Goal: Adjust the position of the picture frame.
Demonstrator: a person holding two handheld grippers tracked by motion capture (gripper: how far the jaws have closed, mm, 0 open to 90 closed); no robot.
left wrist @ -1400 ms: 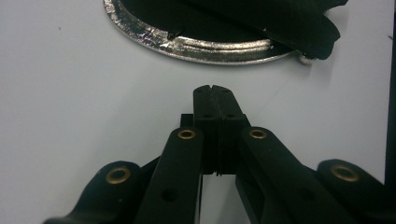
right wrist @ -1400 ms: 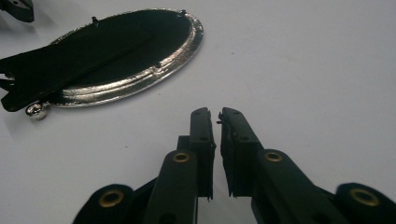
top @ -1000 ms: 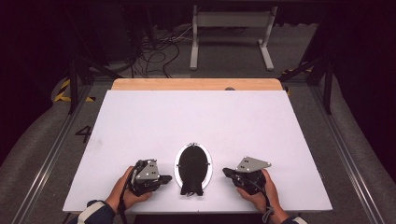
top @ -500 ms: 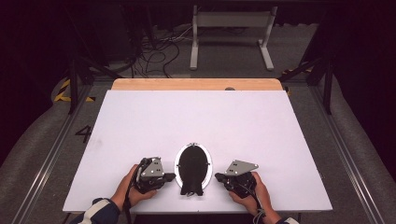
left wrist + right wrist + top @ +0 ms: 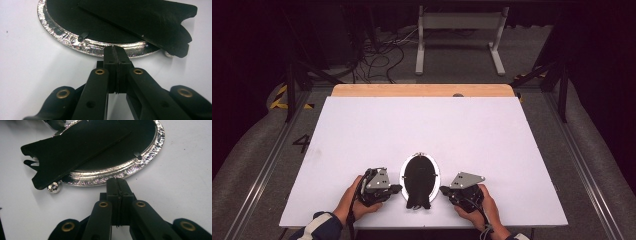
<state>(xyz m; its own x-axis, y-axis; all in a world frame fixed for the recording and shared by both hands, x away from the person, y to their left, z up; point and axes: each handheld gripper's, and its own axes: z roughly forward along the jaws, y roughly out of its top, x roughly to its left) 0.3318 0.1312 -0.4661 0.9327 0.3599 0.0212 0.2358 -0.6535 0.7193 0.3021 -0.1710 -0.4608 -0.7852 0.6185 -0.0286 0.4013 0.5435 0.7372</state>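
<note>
Frame (image 5: 420, 176), oval and silver-rimmed, is lying face down near the front edge of a white table (image 5: 422, 125), with its black backing facing up and a black stand flap (image 5: 140, 20) lying along that backing, jutting past the rim at the end nearest the person. A small black clip (image 5: 83, 36) is sitting on the backing just inside the rim. Two hands are resting on the table, one either side of the frame, each holding a gripper aimed inward at it. The left gripper (image 5: 398, 189) is lying just left of the frame; in the left gripper view its tip (image 5: 115, 53) is sitting right at the silver rim, touching it or nearly so, with the jaws pressed together and nothing between them. The right gripper (image 5: 443, 190) is lying just right of the frame; in the right gripper view its tip (image 5: 117, 185) is stopping at the rim's outer edge, whether touching cannot be told, its jaws likewise pressed flat against each other and pinching nothing. A small silver ball foot (image 5: 54, 187) is showing at the rim beneath the flap's notched end. The frame is thus lying between the two closed tips, outside both pairs of jaws.
</note>
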